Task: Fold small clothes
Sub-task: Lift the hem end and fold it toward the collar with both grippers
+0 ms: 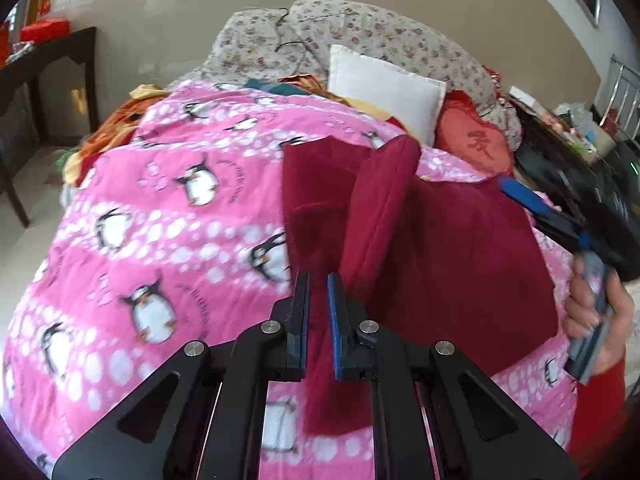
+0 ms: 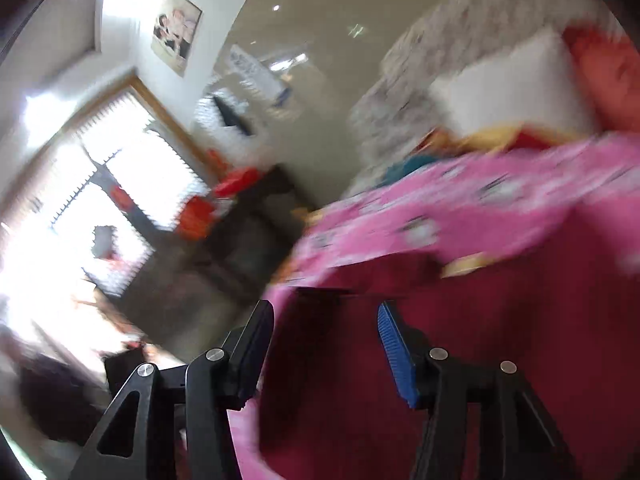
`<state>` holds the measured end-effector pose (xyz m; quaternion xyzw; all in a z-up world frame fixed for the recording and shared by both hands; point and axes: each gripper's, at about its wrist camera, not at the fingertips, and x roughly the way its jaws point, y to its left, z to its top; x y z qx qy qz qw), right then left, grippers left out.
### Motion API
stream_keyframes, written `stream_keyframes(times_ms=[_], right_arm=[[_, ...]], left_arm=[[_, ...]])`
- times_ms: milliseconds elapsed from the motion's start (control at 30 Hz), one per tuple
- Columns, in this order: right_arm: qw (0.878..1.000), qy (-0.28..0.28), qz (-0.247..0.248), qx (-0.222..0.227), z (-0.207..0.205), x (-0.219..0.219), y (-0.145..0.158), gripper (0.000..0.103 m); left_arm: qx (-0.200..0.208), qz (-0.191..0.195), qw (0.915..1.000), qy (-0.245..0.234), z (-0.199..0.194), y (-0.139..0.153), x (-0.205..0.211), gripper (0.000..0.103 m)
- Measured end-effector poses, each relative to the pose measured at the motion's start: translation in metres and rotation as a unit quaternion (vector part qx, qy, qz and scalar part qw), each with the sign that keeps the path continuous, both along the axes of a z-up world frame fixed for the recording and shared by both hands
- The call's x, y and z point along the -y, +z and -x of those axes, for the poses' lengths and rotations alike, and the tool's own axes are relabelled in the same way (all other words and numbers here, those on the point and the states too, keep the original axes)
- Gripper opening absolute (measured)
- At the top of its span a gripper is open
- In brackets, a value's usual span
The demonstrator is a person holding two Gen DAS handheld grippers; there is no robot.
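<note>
A dark red fleece garment (image 1: pixel 460 248) lies on a pink penguin blanket (image 1: pixel 160 208) covering the bed. One fold of it (image 1: pixel 384 200) stands up in a ridge just beyond my left gripper (image 1: pixel 318 280). The jaws of that gripper are a narrow gap apart, with red cloth showing through the gap and no pad visibly pressing on it. My right gripper (image 2: pixel 326 312) is open wide above the same garment (image 2: pixel 460 360), with nothing between its fingers. In the left wrist view, its blue-padded finger (image 1: pixel 520 196) reaches in from the right, held by a hand (image 1: pixel 600 320).
A white pillow (image 1: pixel 384 88), a red heart cushion (image 1: pixel 476 140) and a floral quilt (image 1: pixel 360 28) are piled at the head of the bed. A dark table (image 1: pixel 48 60) with red boxes stands to the left. The right wrist view is blurred, with a bright window (image 2: pixel 120 184).
</note>
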<state>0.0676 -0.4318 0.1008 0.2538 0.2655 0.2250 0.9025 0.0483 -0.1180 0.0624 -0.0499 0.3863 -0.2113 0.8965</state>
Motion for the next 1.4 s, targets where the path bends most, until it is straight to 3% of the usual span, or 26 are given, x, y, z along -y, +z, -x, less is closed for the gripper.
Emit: stream_keyframes(times_ms=[33, 100, 133, 200, 333, 467, 533, 600, 667, 733, 767, 800, 833, 933, 1033, 1233, 1267, 1300, 1333, 1400], right_arm=[[0.998, -0.039, 0.046, 0.001, 0.012, 0.015, 0.006, 0.057], [0.985, -0.111, 0.133, -0.013, 0.020, 0.036, 0.009, 0.069], [0.976, -0.139, 0.165, -0.026, 0.018, 0.046, 0.006, 0.069], [0.969, -0.155, 0.180, -0.059, 0.003, 0.062, -0.005, 0.069], [0.977, -0.129, 0.136, -0.104, -0.029, 0.077, -0.029, 0.068], [0.982, -0.106, 0.124, -0.097, -0.042, 0.066, -0.038, 0.055], [0.981, -0.102, 0.132, -0.099, -0.044, 0.060, -0.042, 0.050], [0.979, -0.101, 0.146, -0.099, -0.043, 0.058, -0.045, 0.023], [0.977, -0.107, 0.163, -0.090, -0.042, 0.054, -0.045, 0.009], [0.978, -0.116, 0.157, -0.073, -0.033, 0.058, -0.039, 0.008], [0.979, -0.119, 0.155, -0.066, -0.028, 0.060, -0.035, 0.008], [0.979, -0.123, 0.152, -0.057, -0.022, 0.063, -0.030, 0.008], [0.980, -0.127, 0.148, -0.048, -0.016, 0.067, -0.024, 0.008], [0.981, -0.138, 0.129, -0.037, -0.002, 0.081, -0.010, 0.008], [0.975, -0.166, 0.144, -0.042, 0.000, 0.090, -0.009, 0.008], [0.962, -0.200, 0.148, -0.109, -0.025, 0.103, -0.049, 0.008], [0.962, -0.198, 0.142, -0.123, -0.028, 0.106, -0.054, 0.011], [0.961, -0.198, 0.135, -0.136, -0.029, 0.108, -0.057, 0.024], [0.960, -0.205, 0.131, -0.138, -0.025, 0.111, -0.055, 0.030], [0.958, -0.225, 0.139, -0.115, -0.008, 0.112, -0.042, 0.034]], left_arm=[[0.002, 0.006, 1.0000, 0.000, -0.004, 0.000, 0.004, 0.019], [0.009, 0.015, 0.9998, 0.009, -0.011, 0.001, 0.011, 0.050], [0.014, 0.021, 0.9996, 0.010, -0.013, 0.002, 0.015, 0.056], [0.026, 0.026, 0.9993, 0.010, -0.016, 0.004, 0.025, 0.059], [0.031, -0.008, 0.9995, -0.003, -0.019, 0.010, 0.045, 0.059], [0.059, -0.027, 0.9973, -0.032, -0.003, 0.017, 0.050, 0.060], [0.067, -0.027, 0.9958, -0.056, 0.004, 0.017, 0.053, 0.070], [0.063, -0.047, 0.9955, -0.053, 0.000, 0.011, 0.060, 0.075], [0.051, -0.066, 0.9955, -0.044, -0.009, 0.002, 0.067, 0.075], [0.041, -0.090, 0.9944, -0.036, -0.021, -0.008, 0.075, 0.073], [0.041, -0.104, 0.9933, -0.029, -0.024, -0.011, 0.078, 0.058], [0.042, -0.112, 0.9925, -0.026, -0.030, -0.010, 0.079, 0.025], [0.036, -0.109, 0.9931, -0.027, -0.038, -0.010, 0.079, 0.014], [0.021, -0.069, 0.9974, -0.008, -0.066, 0.004, 0.068, 0.010], [0.016, -0.052, 0.9985, 0.009, -0.094, 0.012, 0.065, 0.010], [0.032, -0.079, 0.9960, 0.026, -0.121, -0.002, 0.081, 0.010], [0.031, -0.081, 0.9958, 0.029, -0.124, -0.004, 0.082, 0.010], [0.024, -0.080, 0.9961, 0.026, -0.127, -0.006, 0.082, 0.010], [0.016, -0.077, 0.9966, 0.026, -0.129, -0.008, 0.080, 0.010], [0.012, -0.067, 0.9974, 0.022, -0.124, -0.004, 0.073, 0.010]])
